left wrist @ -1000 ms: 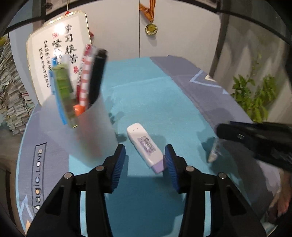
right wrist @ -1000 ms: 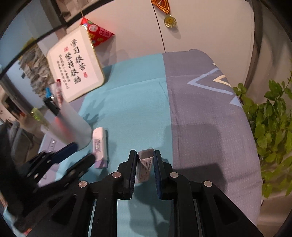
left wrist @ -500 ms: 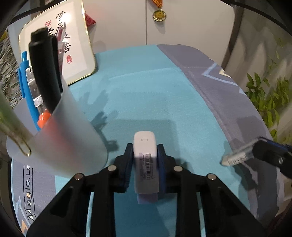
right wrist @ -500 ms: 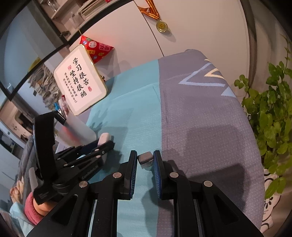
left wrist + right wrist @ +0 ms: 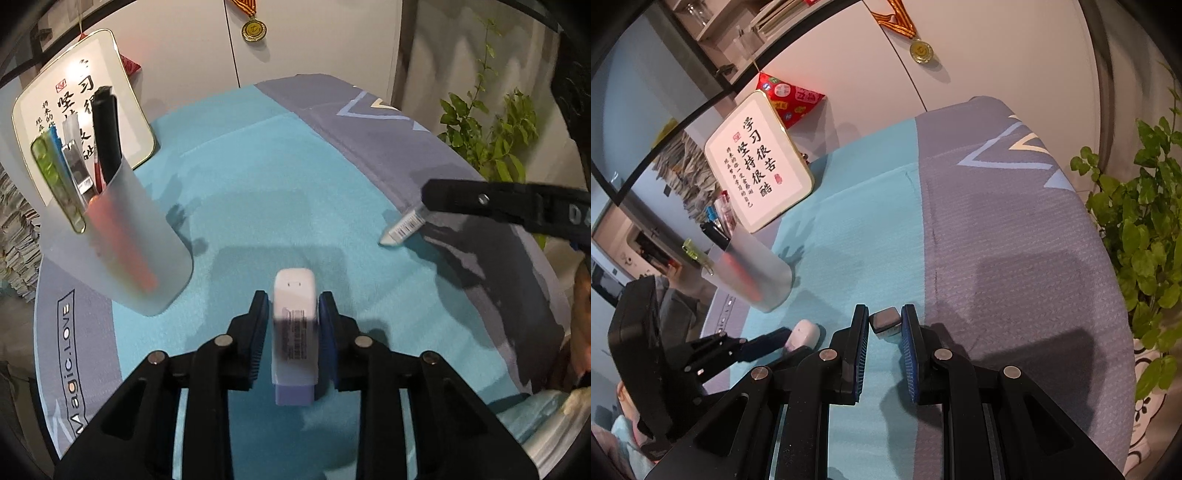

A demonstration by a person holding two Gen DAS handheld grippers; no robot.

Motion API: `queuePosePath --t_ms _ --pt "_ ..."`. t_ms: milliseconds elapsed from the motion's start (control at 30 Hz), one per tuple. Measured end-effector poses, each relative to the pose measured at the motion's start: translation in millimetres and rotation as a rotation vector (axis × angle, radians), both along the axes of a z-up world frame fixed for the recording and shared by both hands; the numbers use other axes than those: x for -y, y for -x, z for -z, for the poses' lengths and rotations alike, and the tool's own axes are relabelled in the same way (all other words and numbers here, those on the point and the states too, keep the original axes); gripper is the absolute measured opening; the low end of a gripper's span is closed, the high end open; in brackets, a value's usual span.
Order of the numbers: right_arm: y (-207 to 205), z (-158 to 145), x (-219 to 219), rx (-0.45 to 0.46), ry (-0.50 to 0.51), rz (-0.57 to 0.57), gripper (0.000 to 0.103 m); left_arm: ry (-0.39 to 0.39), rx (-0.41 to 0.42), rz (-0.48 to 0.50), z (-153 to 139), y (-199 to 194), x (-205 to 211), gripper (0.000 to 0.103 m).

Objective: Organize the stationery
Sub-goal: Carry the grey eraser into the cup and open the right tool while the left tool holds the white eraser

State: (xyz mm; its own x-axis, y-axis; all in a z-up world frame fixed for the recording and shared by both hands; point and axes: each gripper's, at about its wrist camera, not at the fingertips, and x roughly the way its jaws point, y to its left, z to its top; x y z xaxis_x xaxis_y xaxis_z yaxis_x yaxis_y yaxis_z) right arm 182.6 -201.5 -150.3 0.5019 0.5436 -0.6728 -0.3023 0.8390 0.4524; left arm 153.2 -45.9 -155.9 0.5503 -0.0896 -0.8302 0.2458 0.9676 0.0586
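Note:
A white correction tape with a purple end (image 5: 294, 332) sits between the blue pads of my left gripper (image 5: 293, 296), lifted off the teal mat; the pads still touch it while the jaws are opening a little. To its left stands a frosted pen cup (image 5: 122, 240) with pens and a green ruler in it. At the right, my right gripper (image 5: 428, 195) is shut on a small white labelled stick (image 5: 402, 225). In the right wrist view that stick (image 5: 884, 320) shows end-on between the pads of the right gripper (image 5: 884, 309), with the cup (image 5: 757, 273) at the left.
A framed calligraphy board (image 5: 759, 164) leans at the back left of the table. The teal and grey cloth (image 5: 1015, 240) covers the round table. A leafy plant (image 5: 1145, 229) stands past the right edge. A medal (image 5: 254, 29) hangs on the wall.
My left gripper went from open around the correction tape on the mat to closed on it, and the tape now hangs off the mat. The right gripper's stick has turned end-on.

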Motion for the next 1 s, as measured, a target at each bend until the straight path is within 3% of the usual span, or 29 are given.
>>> queuePosePath --t_ms 167,200,233,300,667,1000 --pt "2 -1 3 -0.005 0.007 0.013 0.019 -0.018 -0.025 0.012 7 -15 8 0.036" --pt "2 -1 4 -0.005 0.008 0.016 0.019 -0.006 -0.023 0.007 8 -17 8 0.034" --pt "3 -1 5 -0.006 0.009 0.020 0.019 0.003 -0.031 0.004 8 -19 7 0.023" --pt "4 -2 5 -0.006 0.010 0.023 0.019 0.032 -0.044 0.003 7 -20 6 0.024" --pt "8 -7 -4 0.003 0.023 0.013 0.019 0.018 0.105 0.009 -26 9 -1 0.023" --pt "20 -18 -17 0.021 0.056 0.006 0.019 0.060 0.161 -0.014 -37 27 -18 0.023"
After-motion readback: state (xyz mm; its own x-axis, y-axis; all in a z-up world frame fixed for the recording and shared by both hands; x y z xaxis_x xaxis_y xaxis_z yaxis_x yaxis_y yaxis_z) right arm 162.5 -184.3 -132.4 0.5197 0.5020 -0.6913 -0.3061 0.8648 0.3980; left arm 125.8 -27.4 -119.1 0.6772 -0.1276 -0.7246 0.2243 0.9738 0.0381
